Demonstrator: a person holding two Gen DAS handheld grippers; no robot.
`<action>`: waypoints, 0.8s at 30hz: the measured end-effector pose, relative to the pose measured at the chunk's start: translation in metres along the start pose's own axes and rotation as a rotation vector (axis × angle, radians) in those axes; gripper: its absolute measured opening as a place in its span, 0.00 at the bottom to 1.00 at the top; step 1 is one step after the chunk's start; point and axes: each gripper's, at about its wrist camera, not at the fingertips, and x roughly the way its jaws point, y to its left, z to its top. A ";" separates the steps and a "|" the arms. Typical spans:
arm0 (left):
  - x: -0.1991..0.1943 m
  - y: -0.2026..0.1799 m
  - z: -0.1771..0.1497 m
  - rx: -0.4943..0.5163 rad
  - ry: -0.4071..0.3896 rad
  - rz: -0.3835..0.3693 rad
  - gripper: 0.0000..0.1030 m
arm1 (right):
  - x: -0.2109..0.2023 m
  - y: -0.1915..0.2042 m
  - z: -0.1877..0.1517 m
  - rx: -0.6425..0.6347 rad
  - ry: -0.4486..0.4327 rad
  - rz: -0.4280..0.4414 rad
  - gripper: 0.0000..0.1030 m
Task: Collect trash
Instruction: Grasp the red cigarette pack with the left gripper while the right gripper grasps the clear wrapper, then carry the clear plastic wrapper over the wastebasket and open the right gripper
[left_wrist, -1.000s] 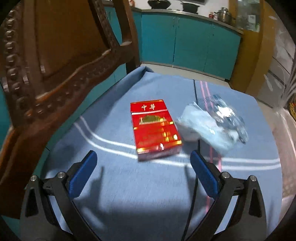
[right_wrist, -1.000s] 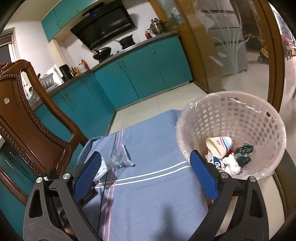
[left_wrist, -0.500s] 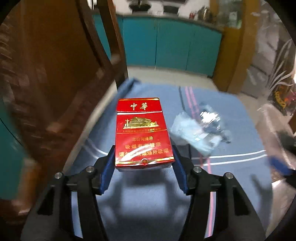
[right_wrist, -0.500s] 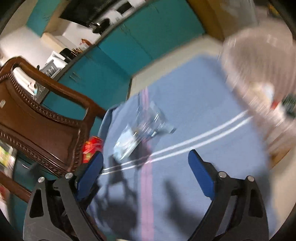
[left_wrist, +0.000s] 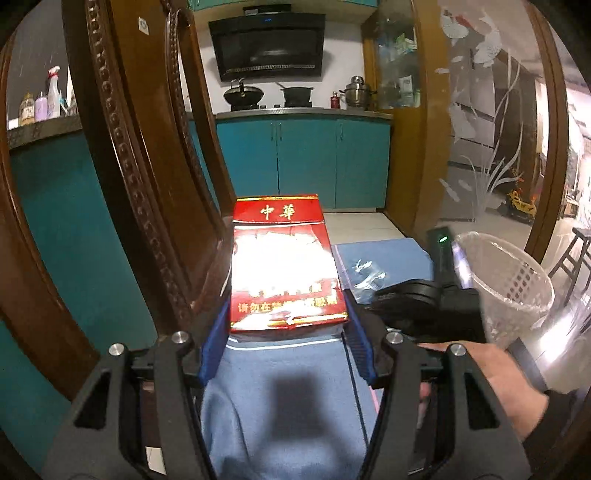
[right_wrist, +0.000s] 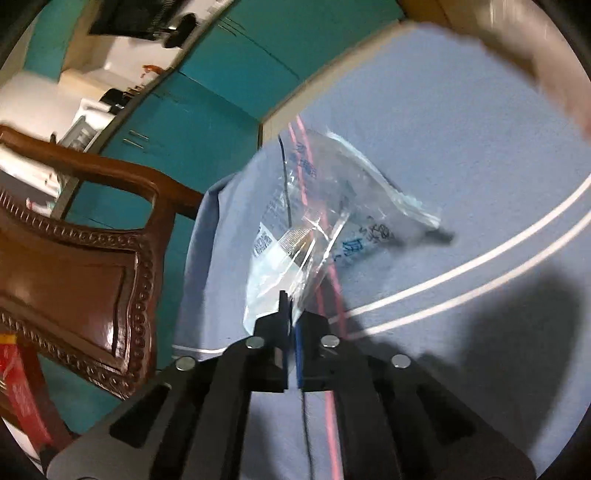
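I count one red cigarette pack (left_wrist: 286, 273) at my twelve o'clock on the left camera. One clear plastic bag (right_wrist: 314, 229) lies at twelve o'clock on the right camera. I see one white mesh wastebasket (left_wrist: 517, 284) at three o'clock, and one blue striped cloth (right_wrist: 461, 177) under it all. One carved wooden chair (right_wrist: 74, 273) sits at nine o'clock. On the stove (left_wrist: 271, 107) far ahead I count two dark pans and one steel pot (left_wrist: 356, 94) beside them.
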 end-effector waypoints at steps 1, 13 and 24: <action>-0.006 -0.002 -0.003 -0.006 0.006 -0.008 0.56 | -0.014 0.005 -0.002 -0.041 -0.026 -0.007 0.02; 0.009 -0.012 -0.007 -0.045 0.078 -0.067 0.57 | -0.177 0.034 -0.051 -0.608 -0.262 -0.251 0.02; 0.016 -0.016 -0.006 -0.036 0.103 -0.064 0.57 | -0.142 0.022 -0.061 -0.648 -0.173 -0.303 0.01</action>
